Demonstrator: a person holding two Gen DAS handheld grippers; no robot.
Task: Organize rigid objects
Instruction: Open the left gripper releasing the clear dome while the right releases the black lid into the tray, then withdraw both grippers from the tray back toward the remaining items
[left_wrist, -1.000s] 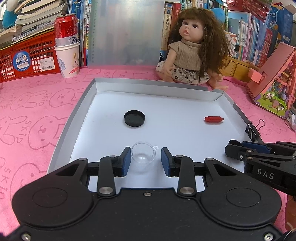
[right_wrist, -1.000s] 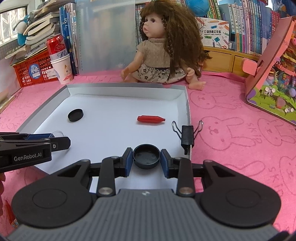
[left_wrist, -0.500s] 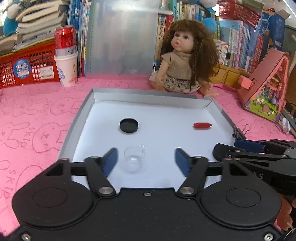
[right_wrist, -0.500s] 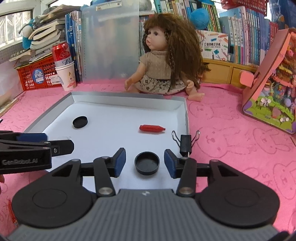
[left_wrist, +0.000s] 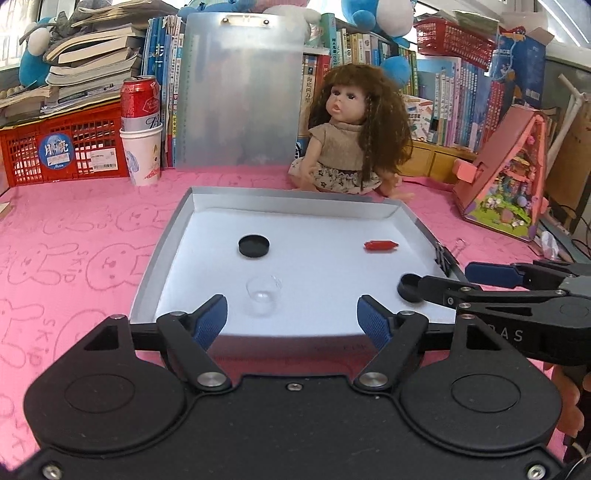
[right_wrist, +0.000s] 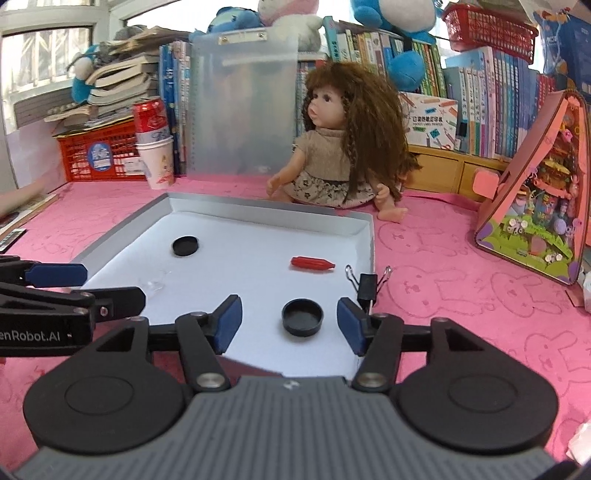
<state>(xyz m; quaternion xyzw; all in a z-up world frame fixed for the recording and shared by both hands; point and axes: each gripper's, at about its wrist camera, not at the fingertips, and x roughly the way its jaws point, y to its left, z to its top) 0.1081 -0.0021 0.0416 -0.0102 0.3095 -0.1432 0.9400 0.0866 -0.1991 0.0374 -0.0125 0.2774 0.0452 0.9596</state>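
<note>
A shallow white tray (left_wrist: 173, 236) (right_wrist: 364, 236) lies on the pink cloth. In it are a clear small cup (left_wrist: 263, 295) (right_wrist: 152, 285), a black cap at the back left (left_wrist: 253, 246) (right_wrist: 185, 246), a red pen-cap-like piece (left_wrist: 381, 245) (right_wrist: 312, 263), and a second black cap at the front right (right_wrist: 302, 322) (left_wrist: 407, 288). My left gripper (left_wrist: 292, 322) is open, pulled back just short of the clear cup. My right gripper (right_wrist: 289, 320) is open, with the front black cap lying between its fingers, untouched.
A black binder clip (right_wrist: 368, 287) (left_wrist: 444, 258) sits on the tray's right rim. A doll (left_wrist: 351, 136) sits behind the tray. A paper cup with a red can (left_wrist: 142, 147), a red basket (left_wrist: 55, 147) and a pink toy house (left_wrist: 506, 184) stand around.
Both grippers opened, letting go of the clear cup and the front black cap, and drew back and up from the tray. Both objects stay on the tray.
</note>
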